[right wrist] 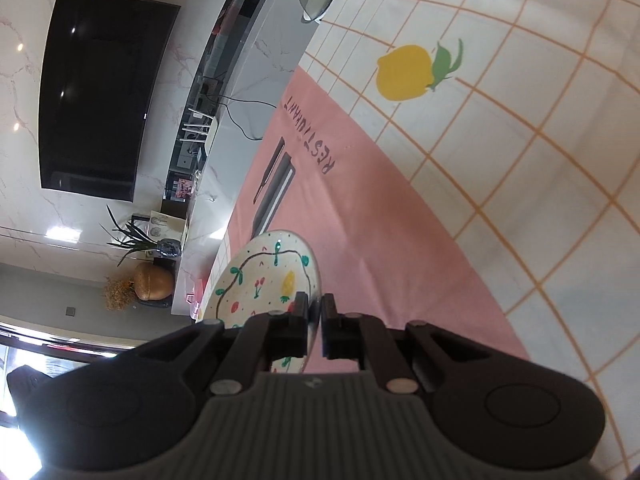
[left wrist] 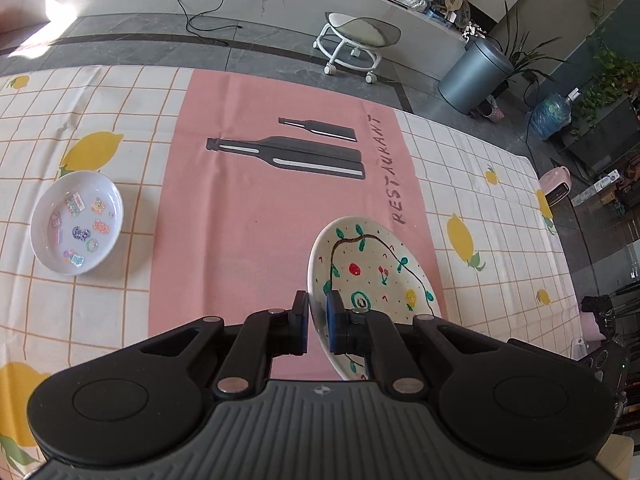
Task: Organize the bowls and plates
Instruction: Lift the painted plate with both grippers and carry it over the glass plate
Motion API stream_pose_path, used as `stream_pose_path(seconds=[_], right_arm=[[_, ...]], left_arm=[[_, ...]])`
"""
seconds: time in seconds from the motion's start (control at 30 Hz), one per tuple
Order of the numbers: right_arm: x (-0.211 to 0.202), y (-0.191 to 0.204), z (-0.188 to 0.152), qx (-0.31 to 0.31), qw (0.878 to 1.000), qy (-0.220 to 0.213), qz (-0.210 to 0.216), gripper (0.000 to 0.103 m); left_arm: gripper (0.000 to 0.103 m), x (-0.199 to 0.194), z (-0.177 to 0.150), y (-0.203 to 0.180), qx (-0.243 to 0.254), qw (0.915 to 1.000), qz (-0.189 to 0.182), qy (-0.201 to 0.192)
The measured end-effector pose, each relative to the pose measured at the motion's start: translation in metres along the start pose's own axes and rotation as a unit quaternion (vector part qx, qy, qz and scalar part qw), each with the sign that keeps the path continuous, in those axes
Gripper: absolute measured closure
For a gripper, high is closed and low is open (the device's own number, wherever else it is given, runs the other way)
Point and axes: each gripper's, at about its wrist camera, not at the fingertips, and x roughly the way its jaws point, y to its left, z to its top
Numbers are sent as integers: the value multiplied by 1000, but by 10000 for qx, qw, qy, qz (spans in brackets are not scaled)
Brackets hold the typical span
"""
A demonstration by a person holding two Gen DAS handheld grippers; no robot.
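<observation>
In the left wrist view my left gripper point(left wrist: 318, 307) is shut on the near rim of a white plate point(left wrist: 372, 268) painted with green leaves, red fruit and a yellow pineapple. It holds the plate tilted above the pink runner point(left wrist: 240, 216). A white bowl point(left wrist: 76, 222) with small colourful stickers inside sits on the checked lemon tablecloth point(left wrist: 472, 184) at the left. In the right wrist view my right gripper point(right wrist: 315, 307) is shut on the rim of a similarly painted plate point(right wrist: 264, 276), held on edge over the same cloth. Neither view shows the other gripper.
Beyond the table's far edge stand a white wheeled stool point(left wrist: 356, 40), a grey bin point(left wrist: 474, 72) and a water bottle point(left wrist: 554, 114). The right wrist view shows a wall screen point(right wrist: 100, 92), a long shelf point(right wrist: 224, 120) and a potted plant point(right wrist: 136, 240).
</observation>
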Motion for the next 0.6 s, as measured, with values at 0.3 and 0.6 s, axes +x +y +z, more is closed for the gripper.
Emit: stream_pose_path(seconds=[0.3,0.6], right_arm=[[-61,-31,-9,56,9998,-188,-45,99],[-104,-59,-29,11,9996,-239,-165,99]], left_arm=[[94,-9,-51,-38,-92,9997,-192,-115],[94,-13,-110,-38,-550,9971,-485,-202]])
